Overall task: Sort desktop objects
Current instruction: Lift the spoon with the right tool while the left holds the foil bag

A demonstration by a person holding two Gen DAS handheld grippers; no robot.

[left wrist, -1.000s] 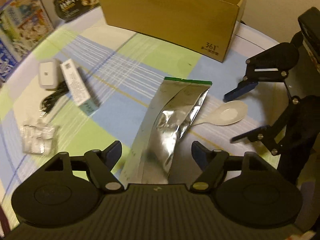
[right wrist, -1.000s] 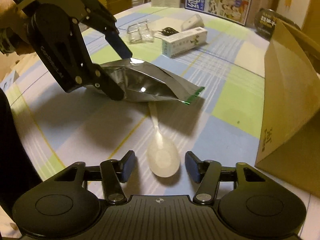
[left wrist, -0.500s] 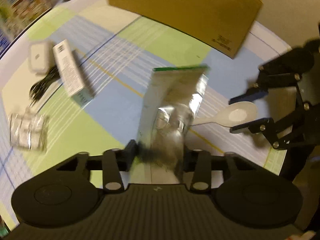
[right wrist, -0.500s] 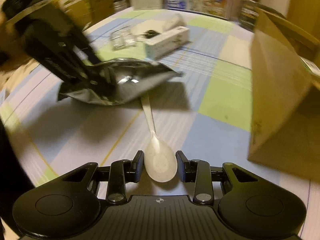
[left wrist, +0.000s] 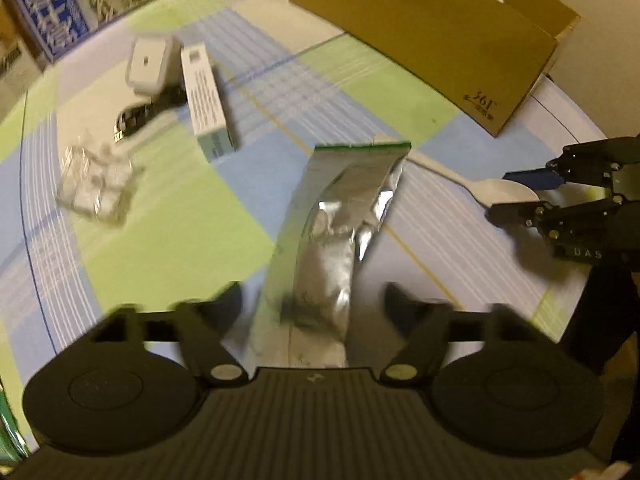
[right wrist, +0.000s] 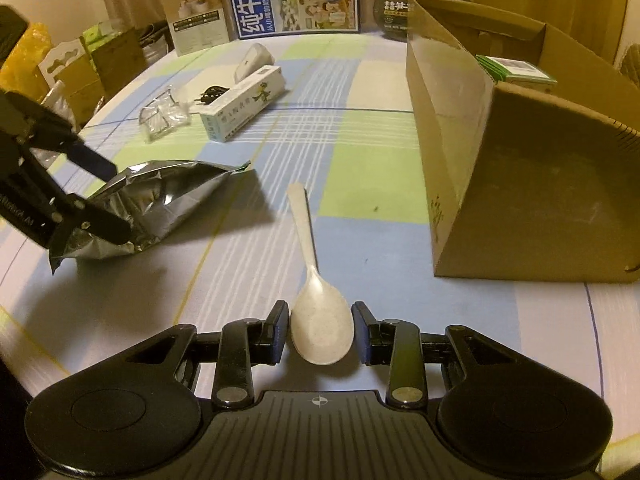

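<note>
Left wrist: left gripper (left wrist: 312,300) opening again after pinching foil pouch (left wrist: 340,216), pouch between jaws, unpressed, near cardboard box (left wrist: 432,36).

Right wrist: right gripper (right wrist: 320,332) now clamped on white spoon (right wrist: 316,300) bowl, beside cardboard box (right wrist: 520,184); handle uncovered from foil pouch (right wrist: 160,196).

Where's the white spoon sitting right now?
In the right wrist view the white spoon lies on the checked tablecloth, its bowl between the right gripper fingers, handle pointing away, between the foil pouch and the cardboard box.
</note>
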